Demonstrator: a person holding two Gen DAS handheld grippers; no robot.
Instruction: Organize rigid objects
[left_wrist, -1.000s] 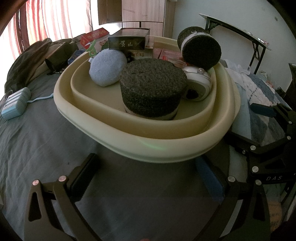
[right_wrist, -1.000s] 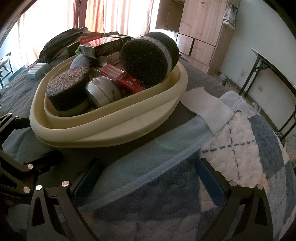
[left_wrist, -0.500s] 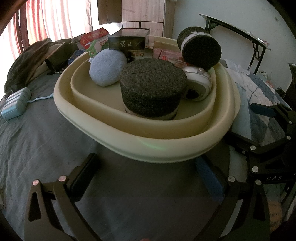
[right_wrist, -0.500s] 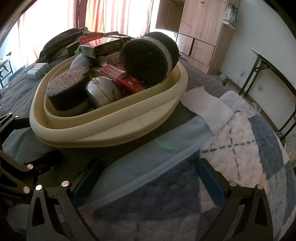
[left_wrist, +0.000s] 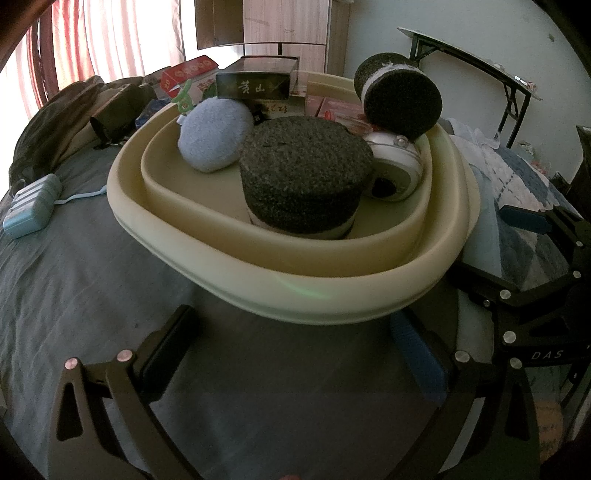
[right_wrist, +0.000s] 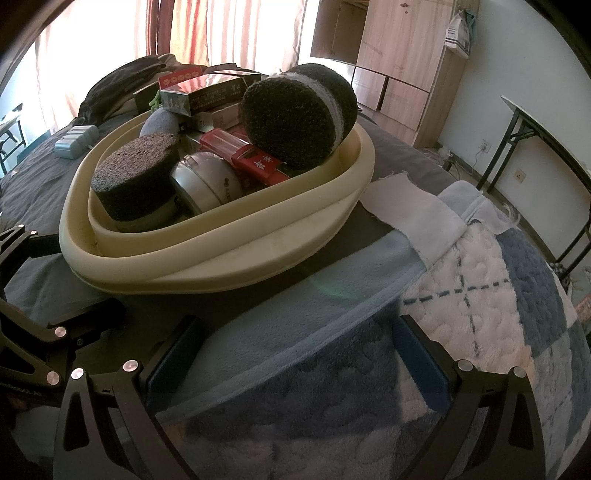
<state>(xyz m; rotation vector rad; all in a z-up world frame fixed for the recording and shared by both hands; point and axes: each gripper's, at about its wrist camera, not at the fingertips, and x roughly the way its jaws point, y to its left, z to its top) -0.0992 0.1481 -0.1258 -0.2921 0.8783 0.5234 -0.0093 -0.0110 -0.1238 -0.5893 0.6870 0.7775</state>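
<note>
Cream plastic basin (left_wrist: 332, 291) on the bed (left_wrist: 92, 277) already holds dark foam cylinders (left_wrist: 303, 181), a white tin (right_wrist: 207, 181) and boxes (right_wrist: 255, 162), so sorting looks nearly done; left gripper (left_wrist: 295, 354) and right gripper (right_wrist: 295, 362) hover before its near edge, jaws spread, empty.

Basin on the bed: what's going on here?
Nobody is handling anything right now. The left gripper and right gripper are both open and empty, held low in front of the cream basin. The basin sits on the bed, loaded with two dark foam cylinders, boxes and a white round gadget.
</note>
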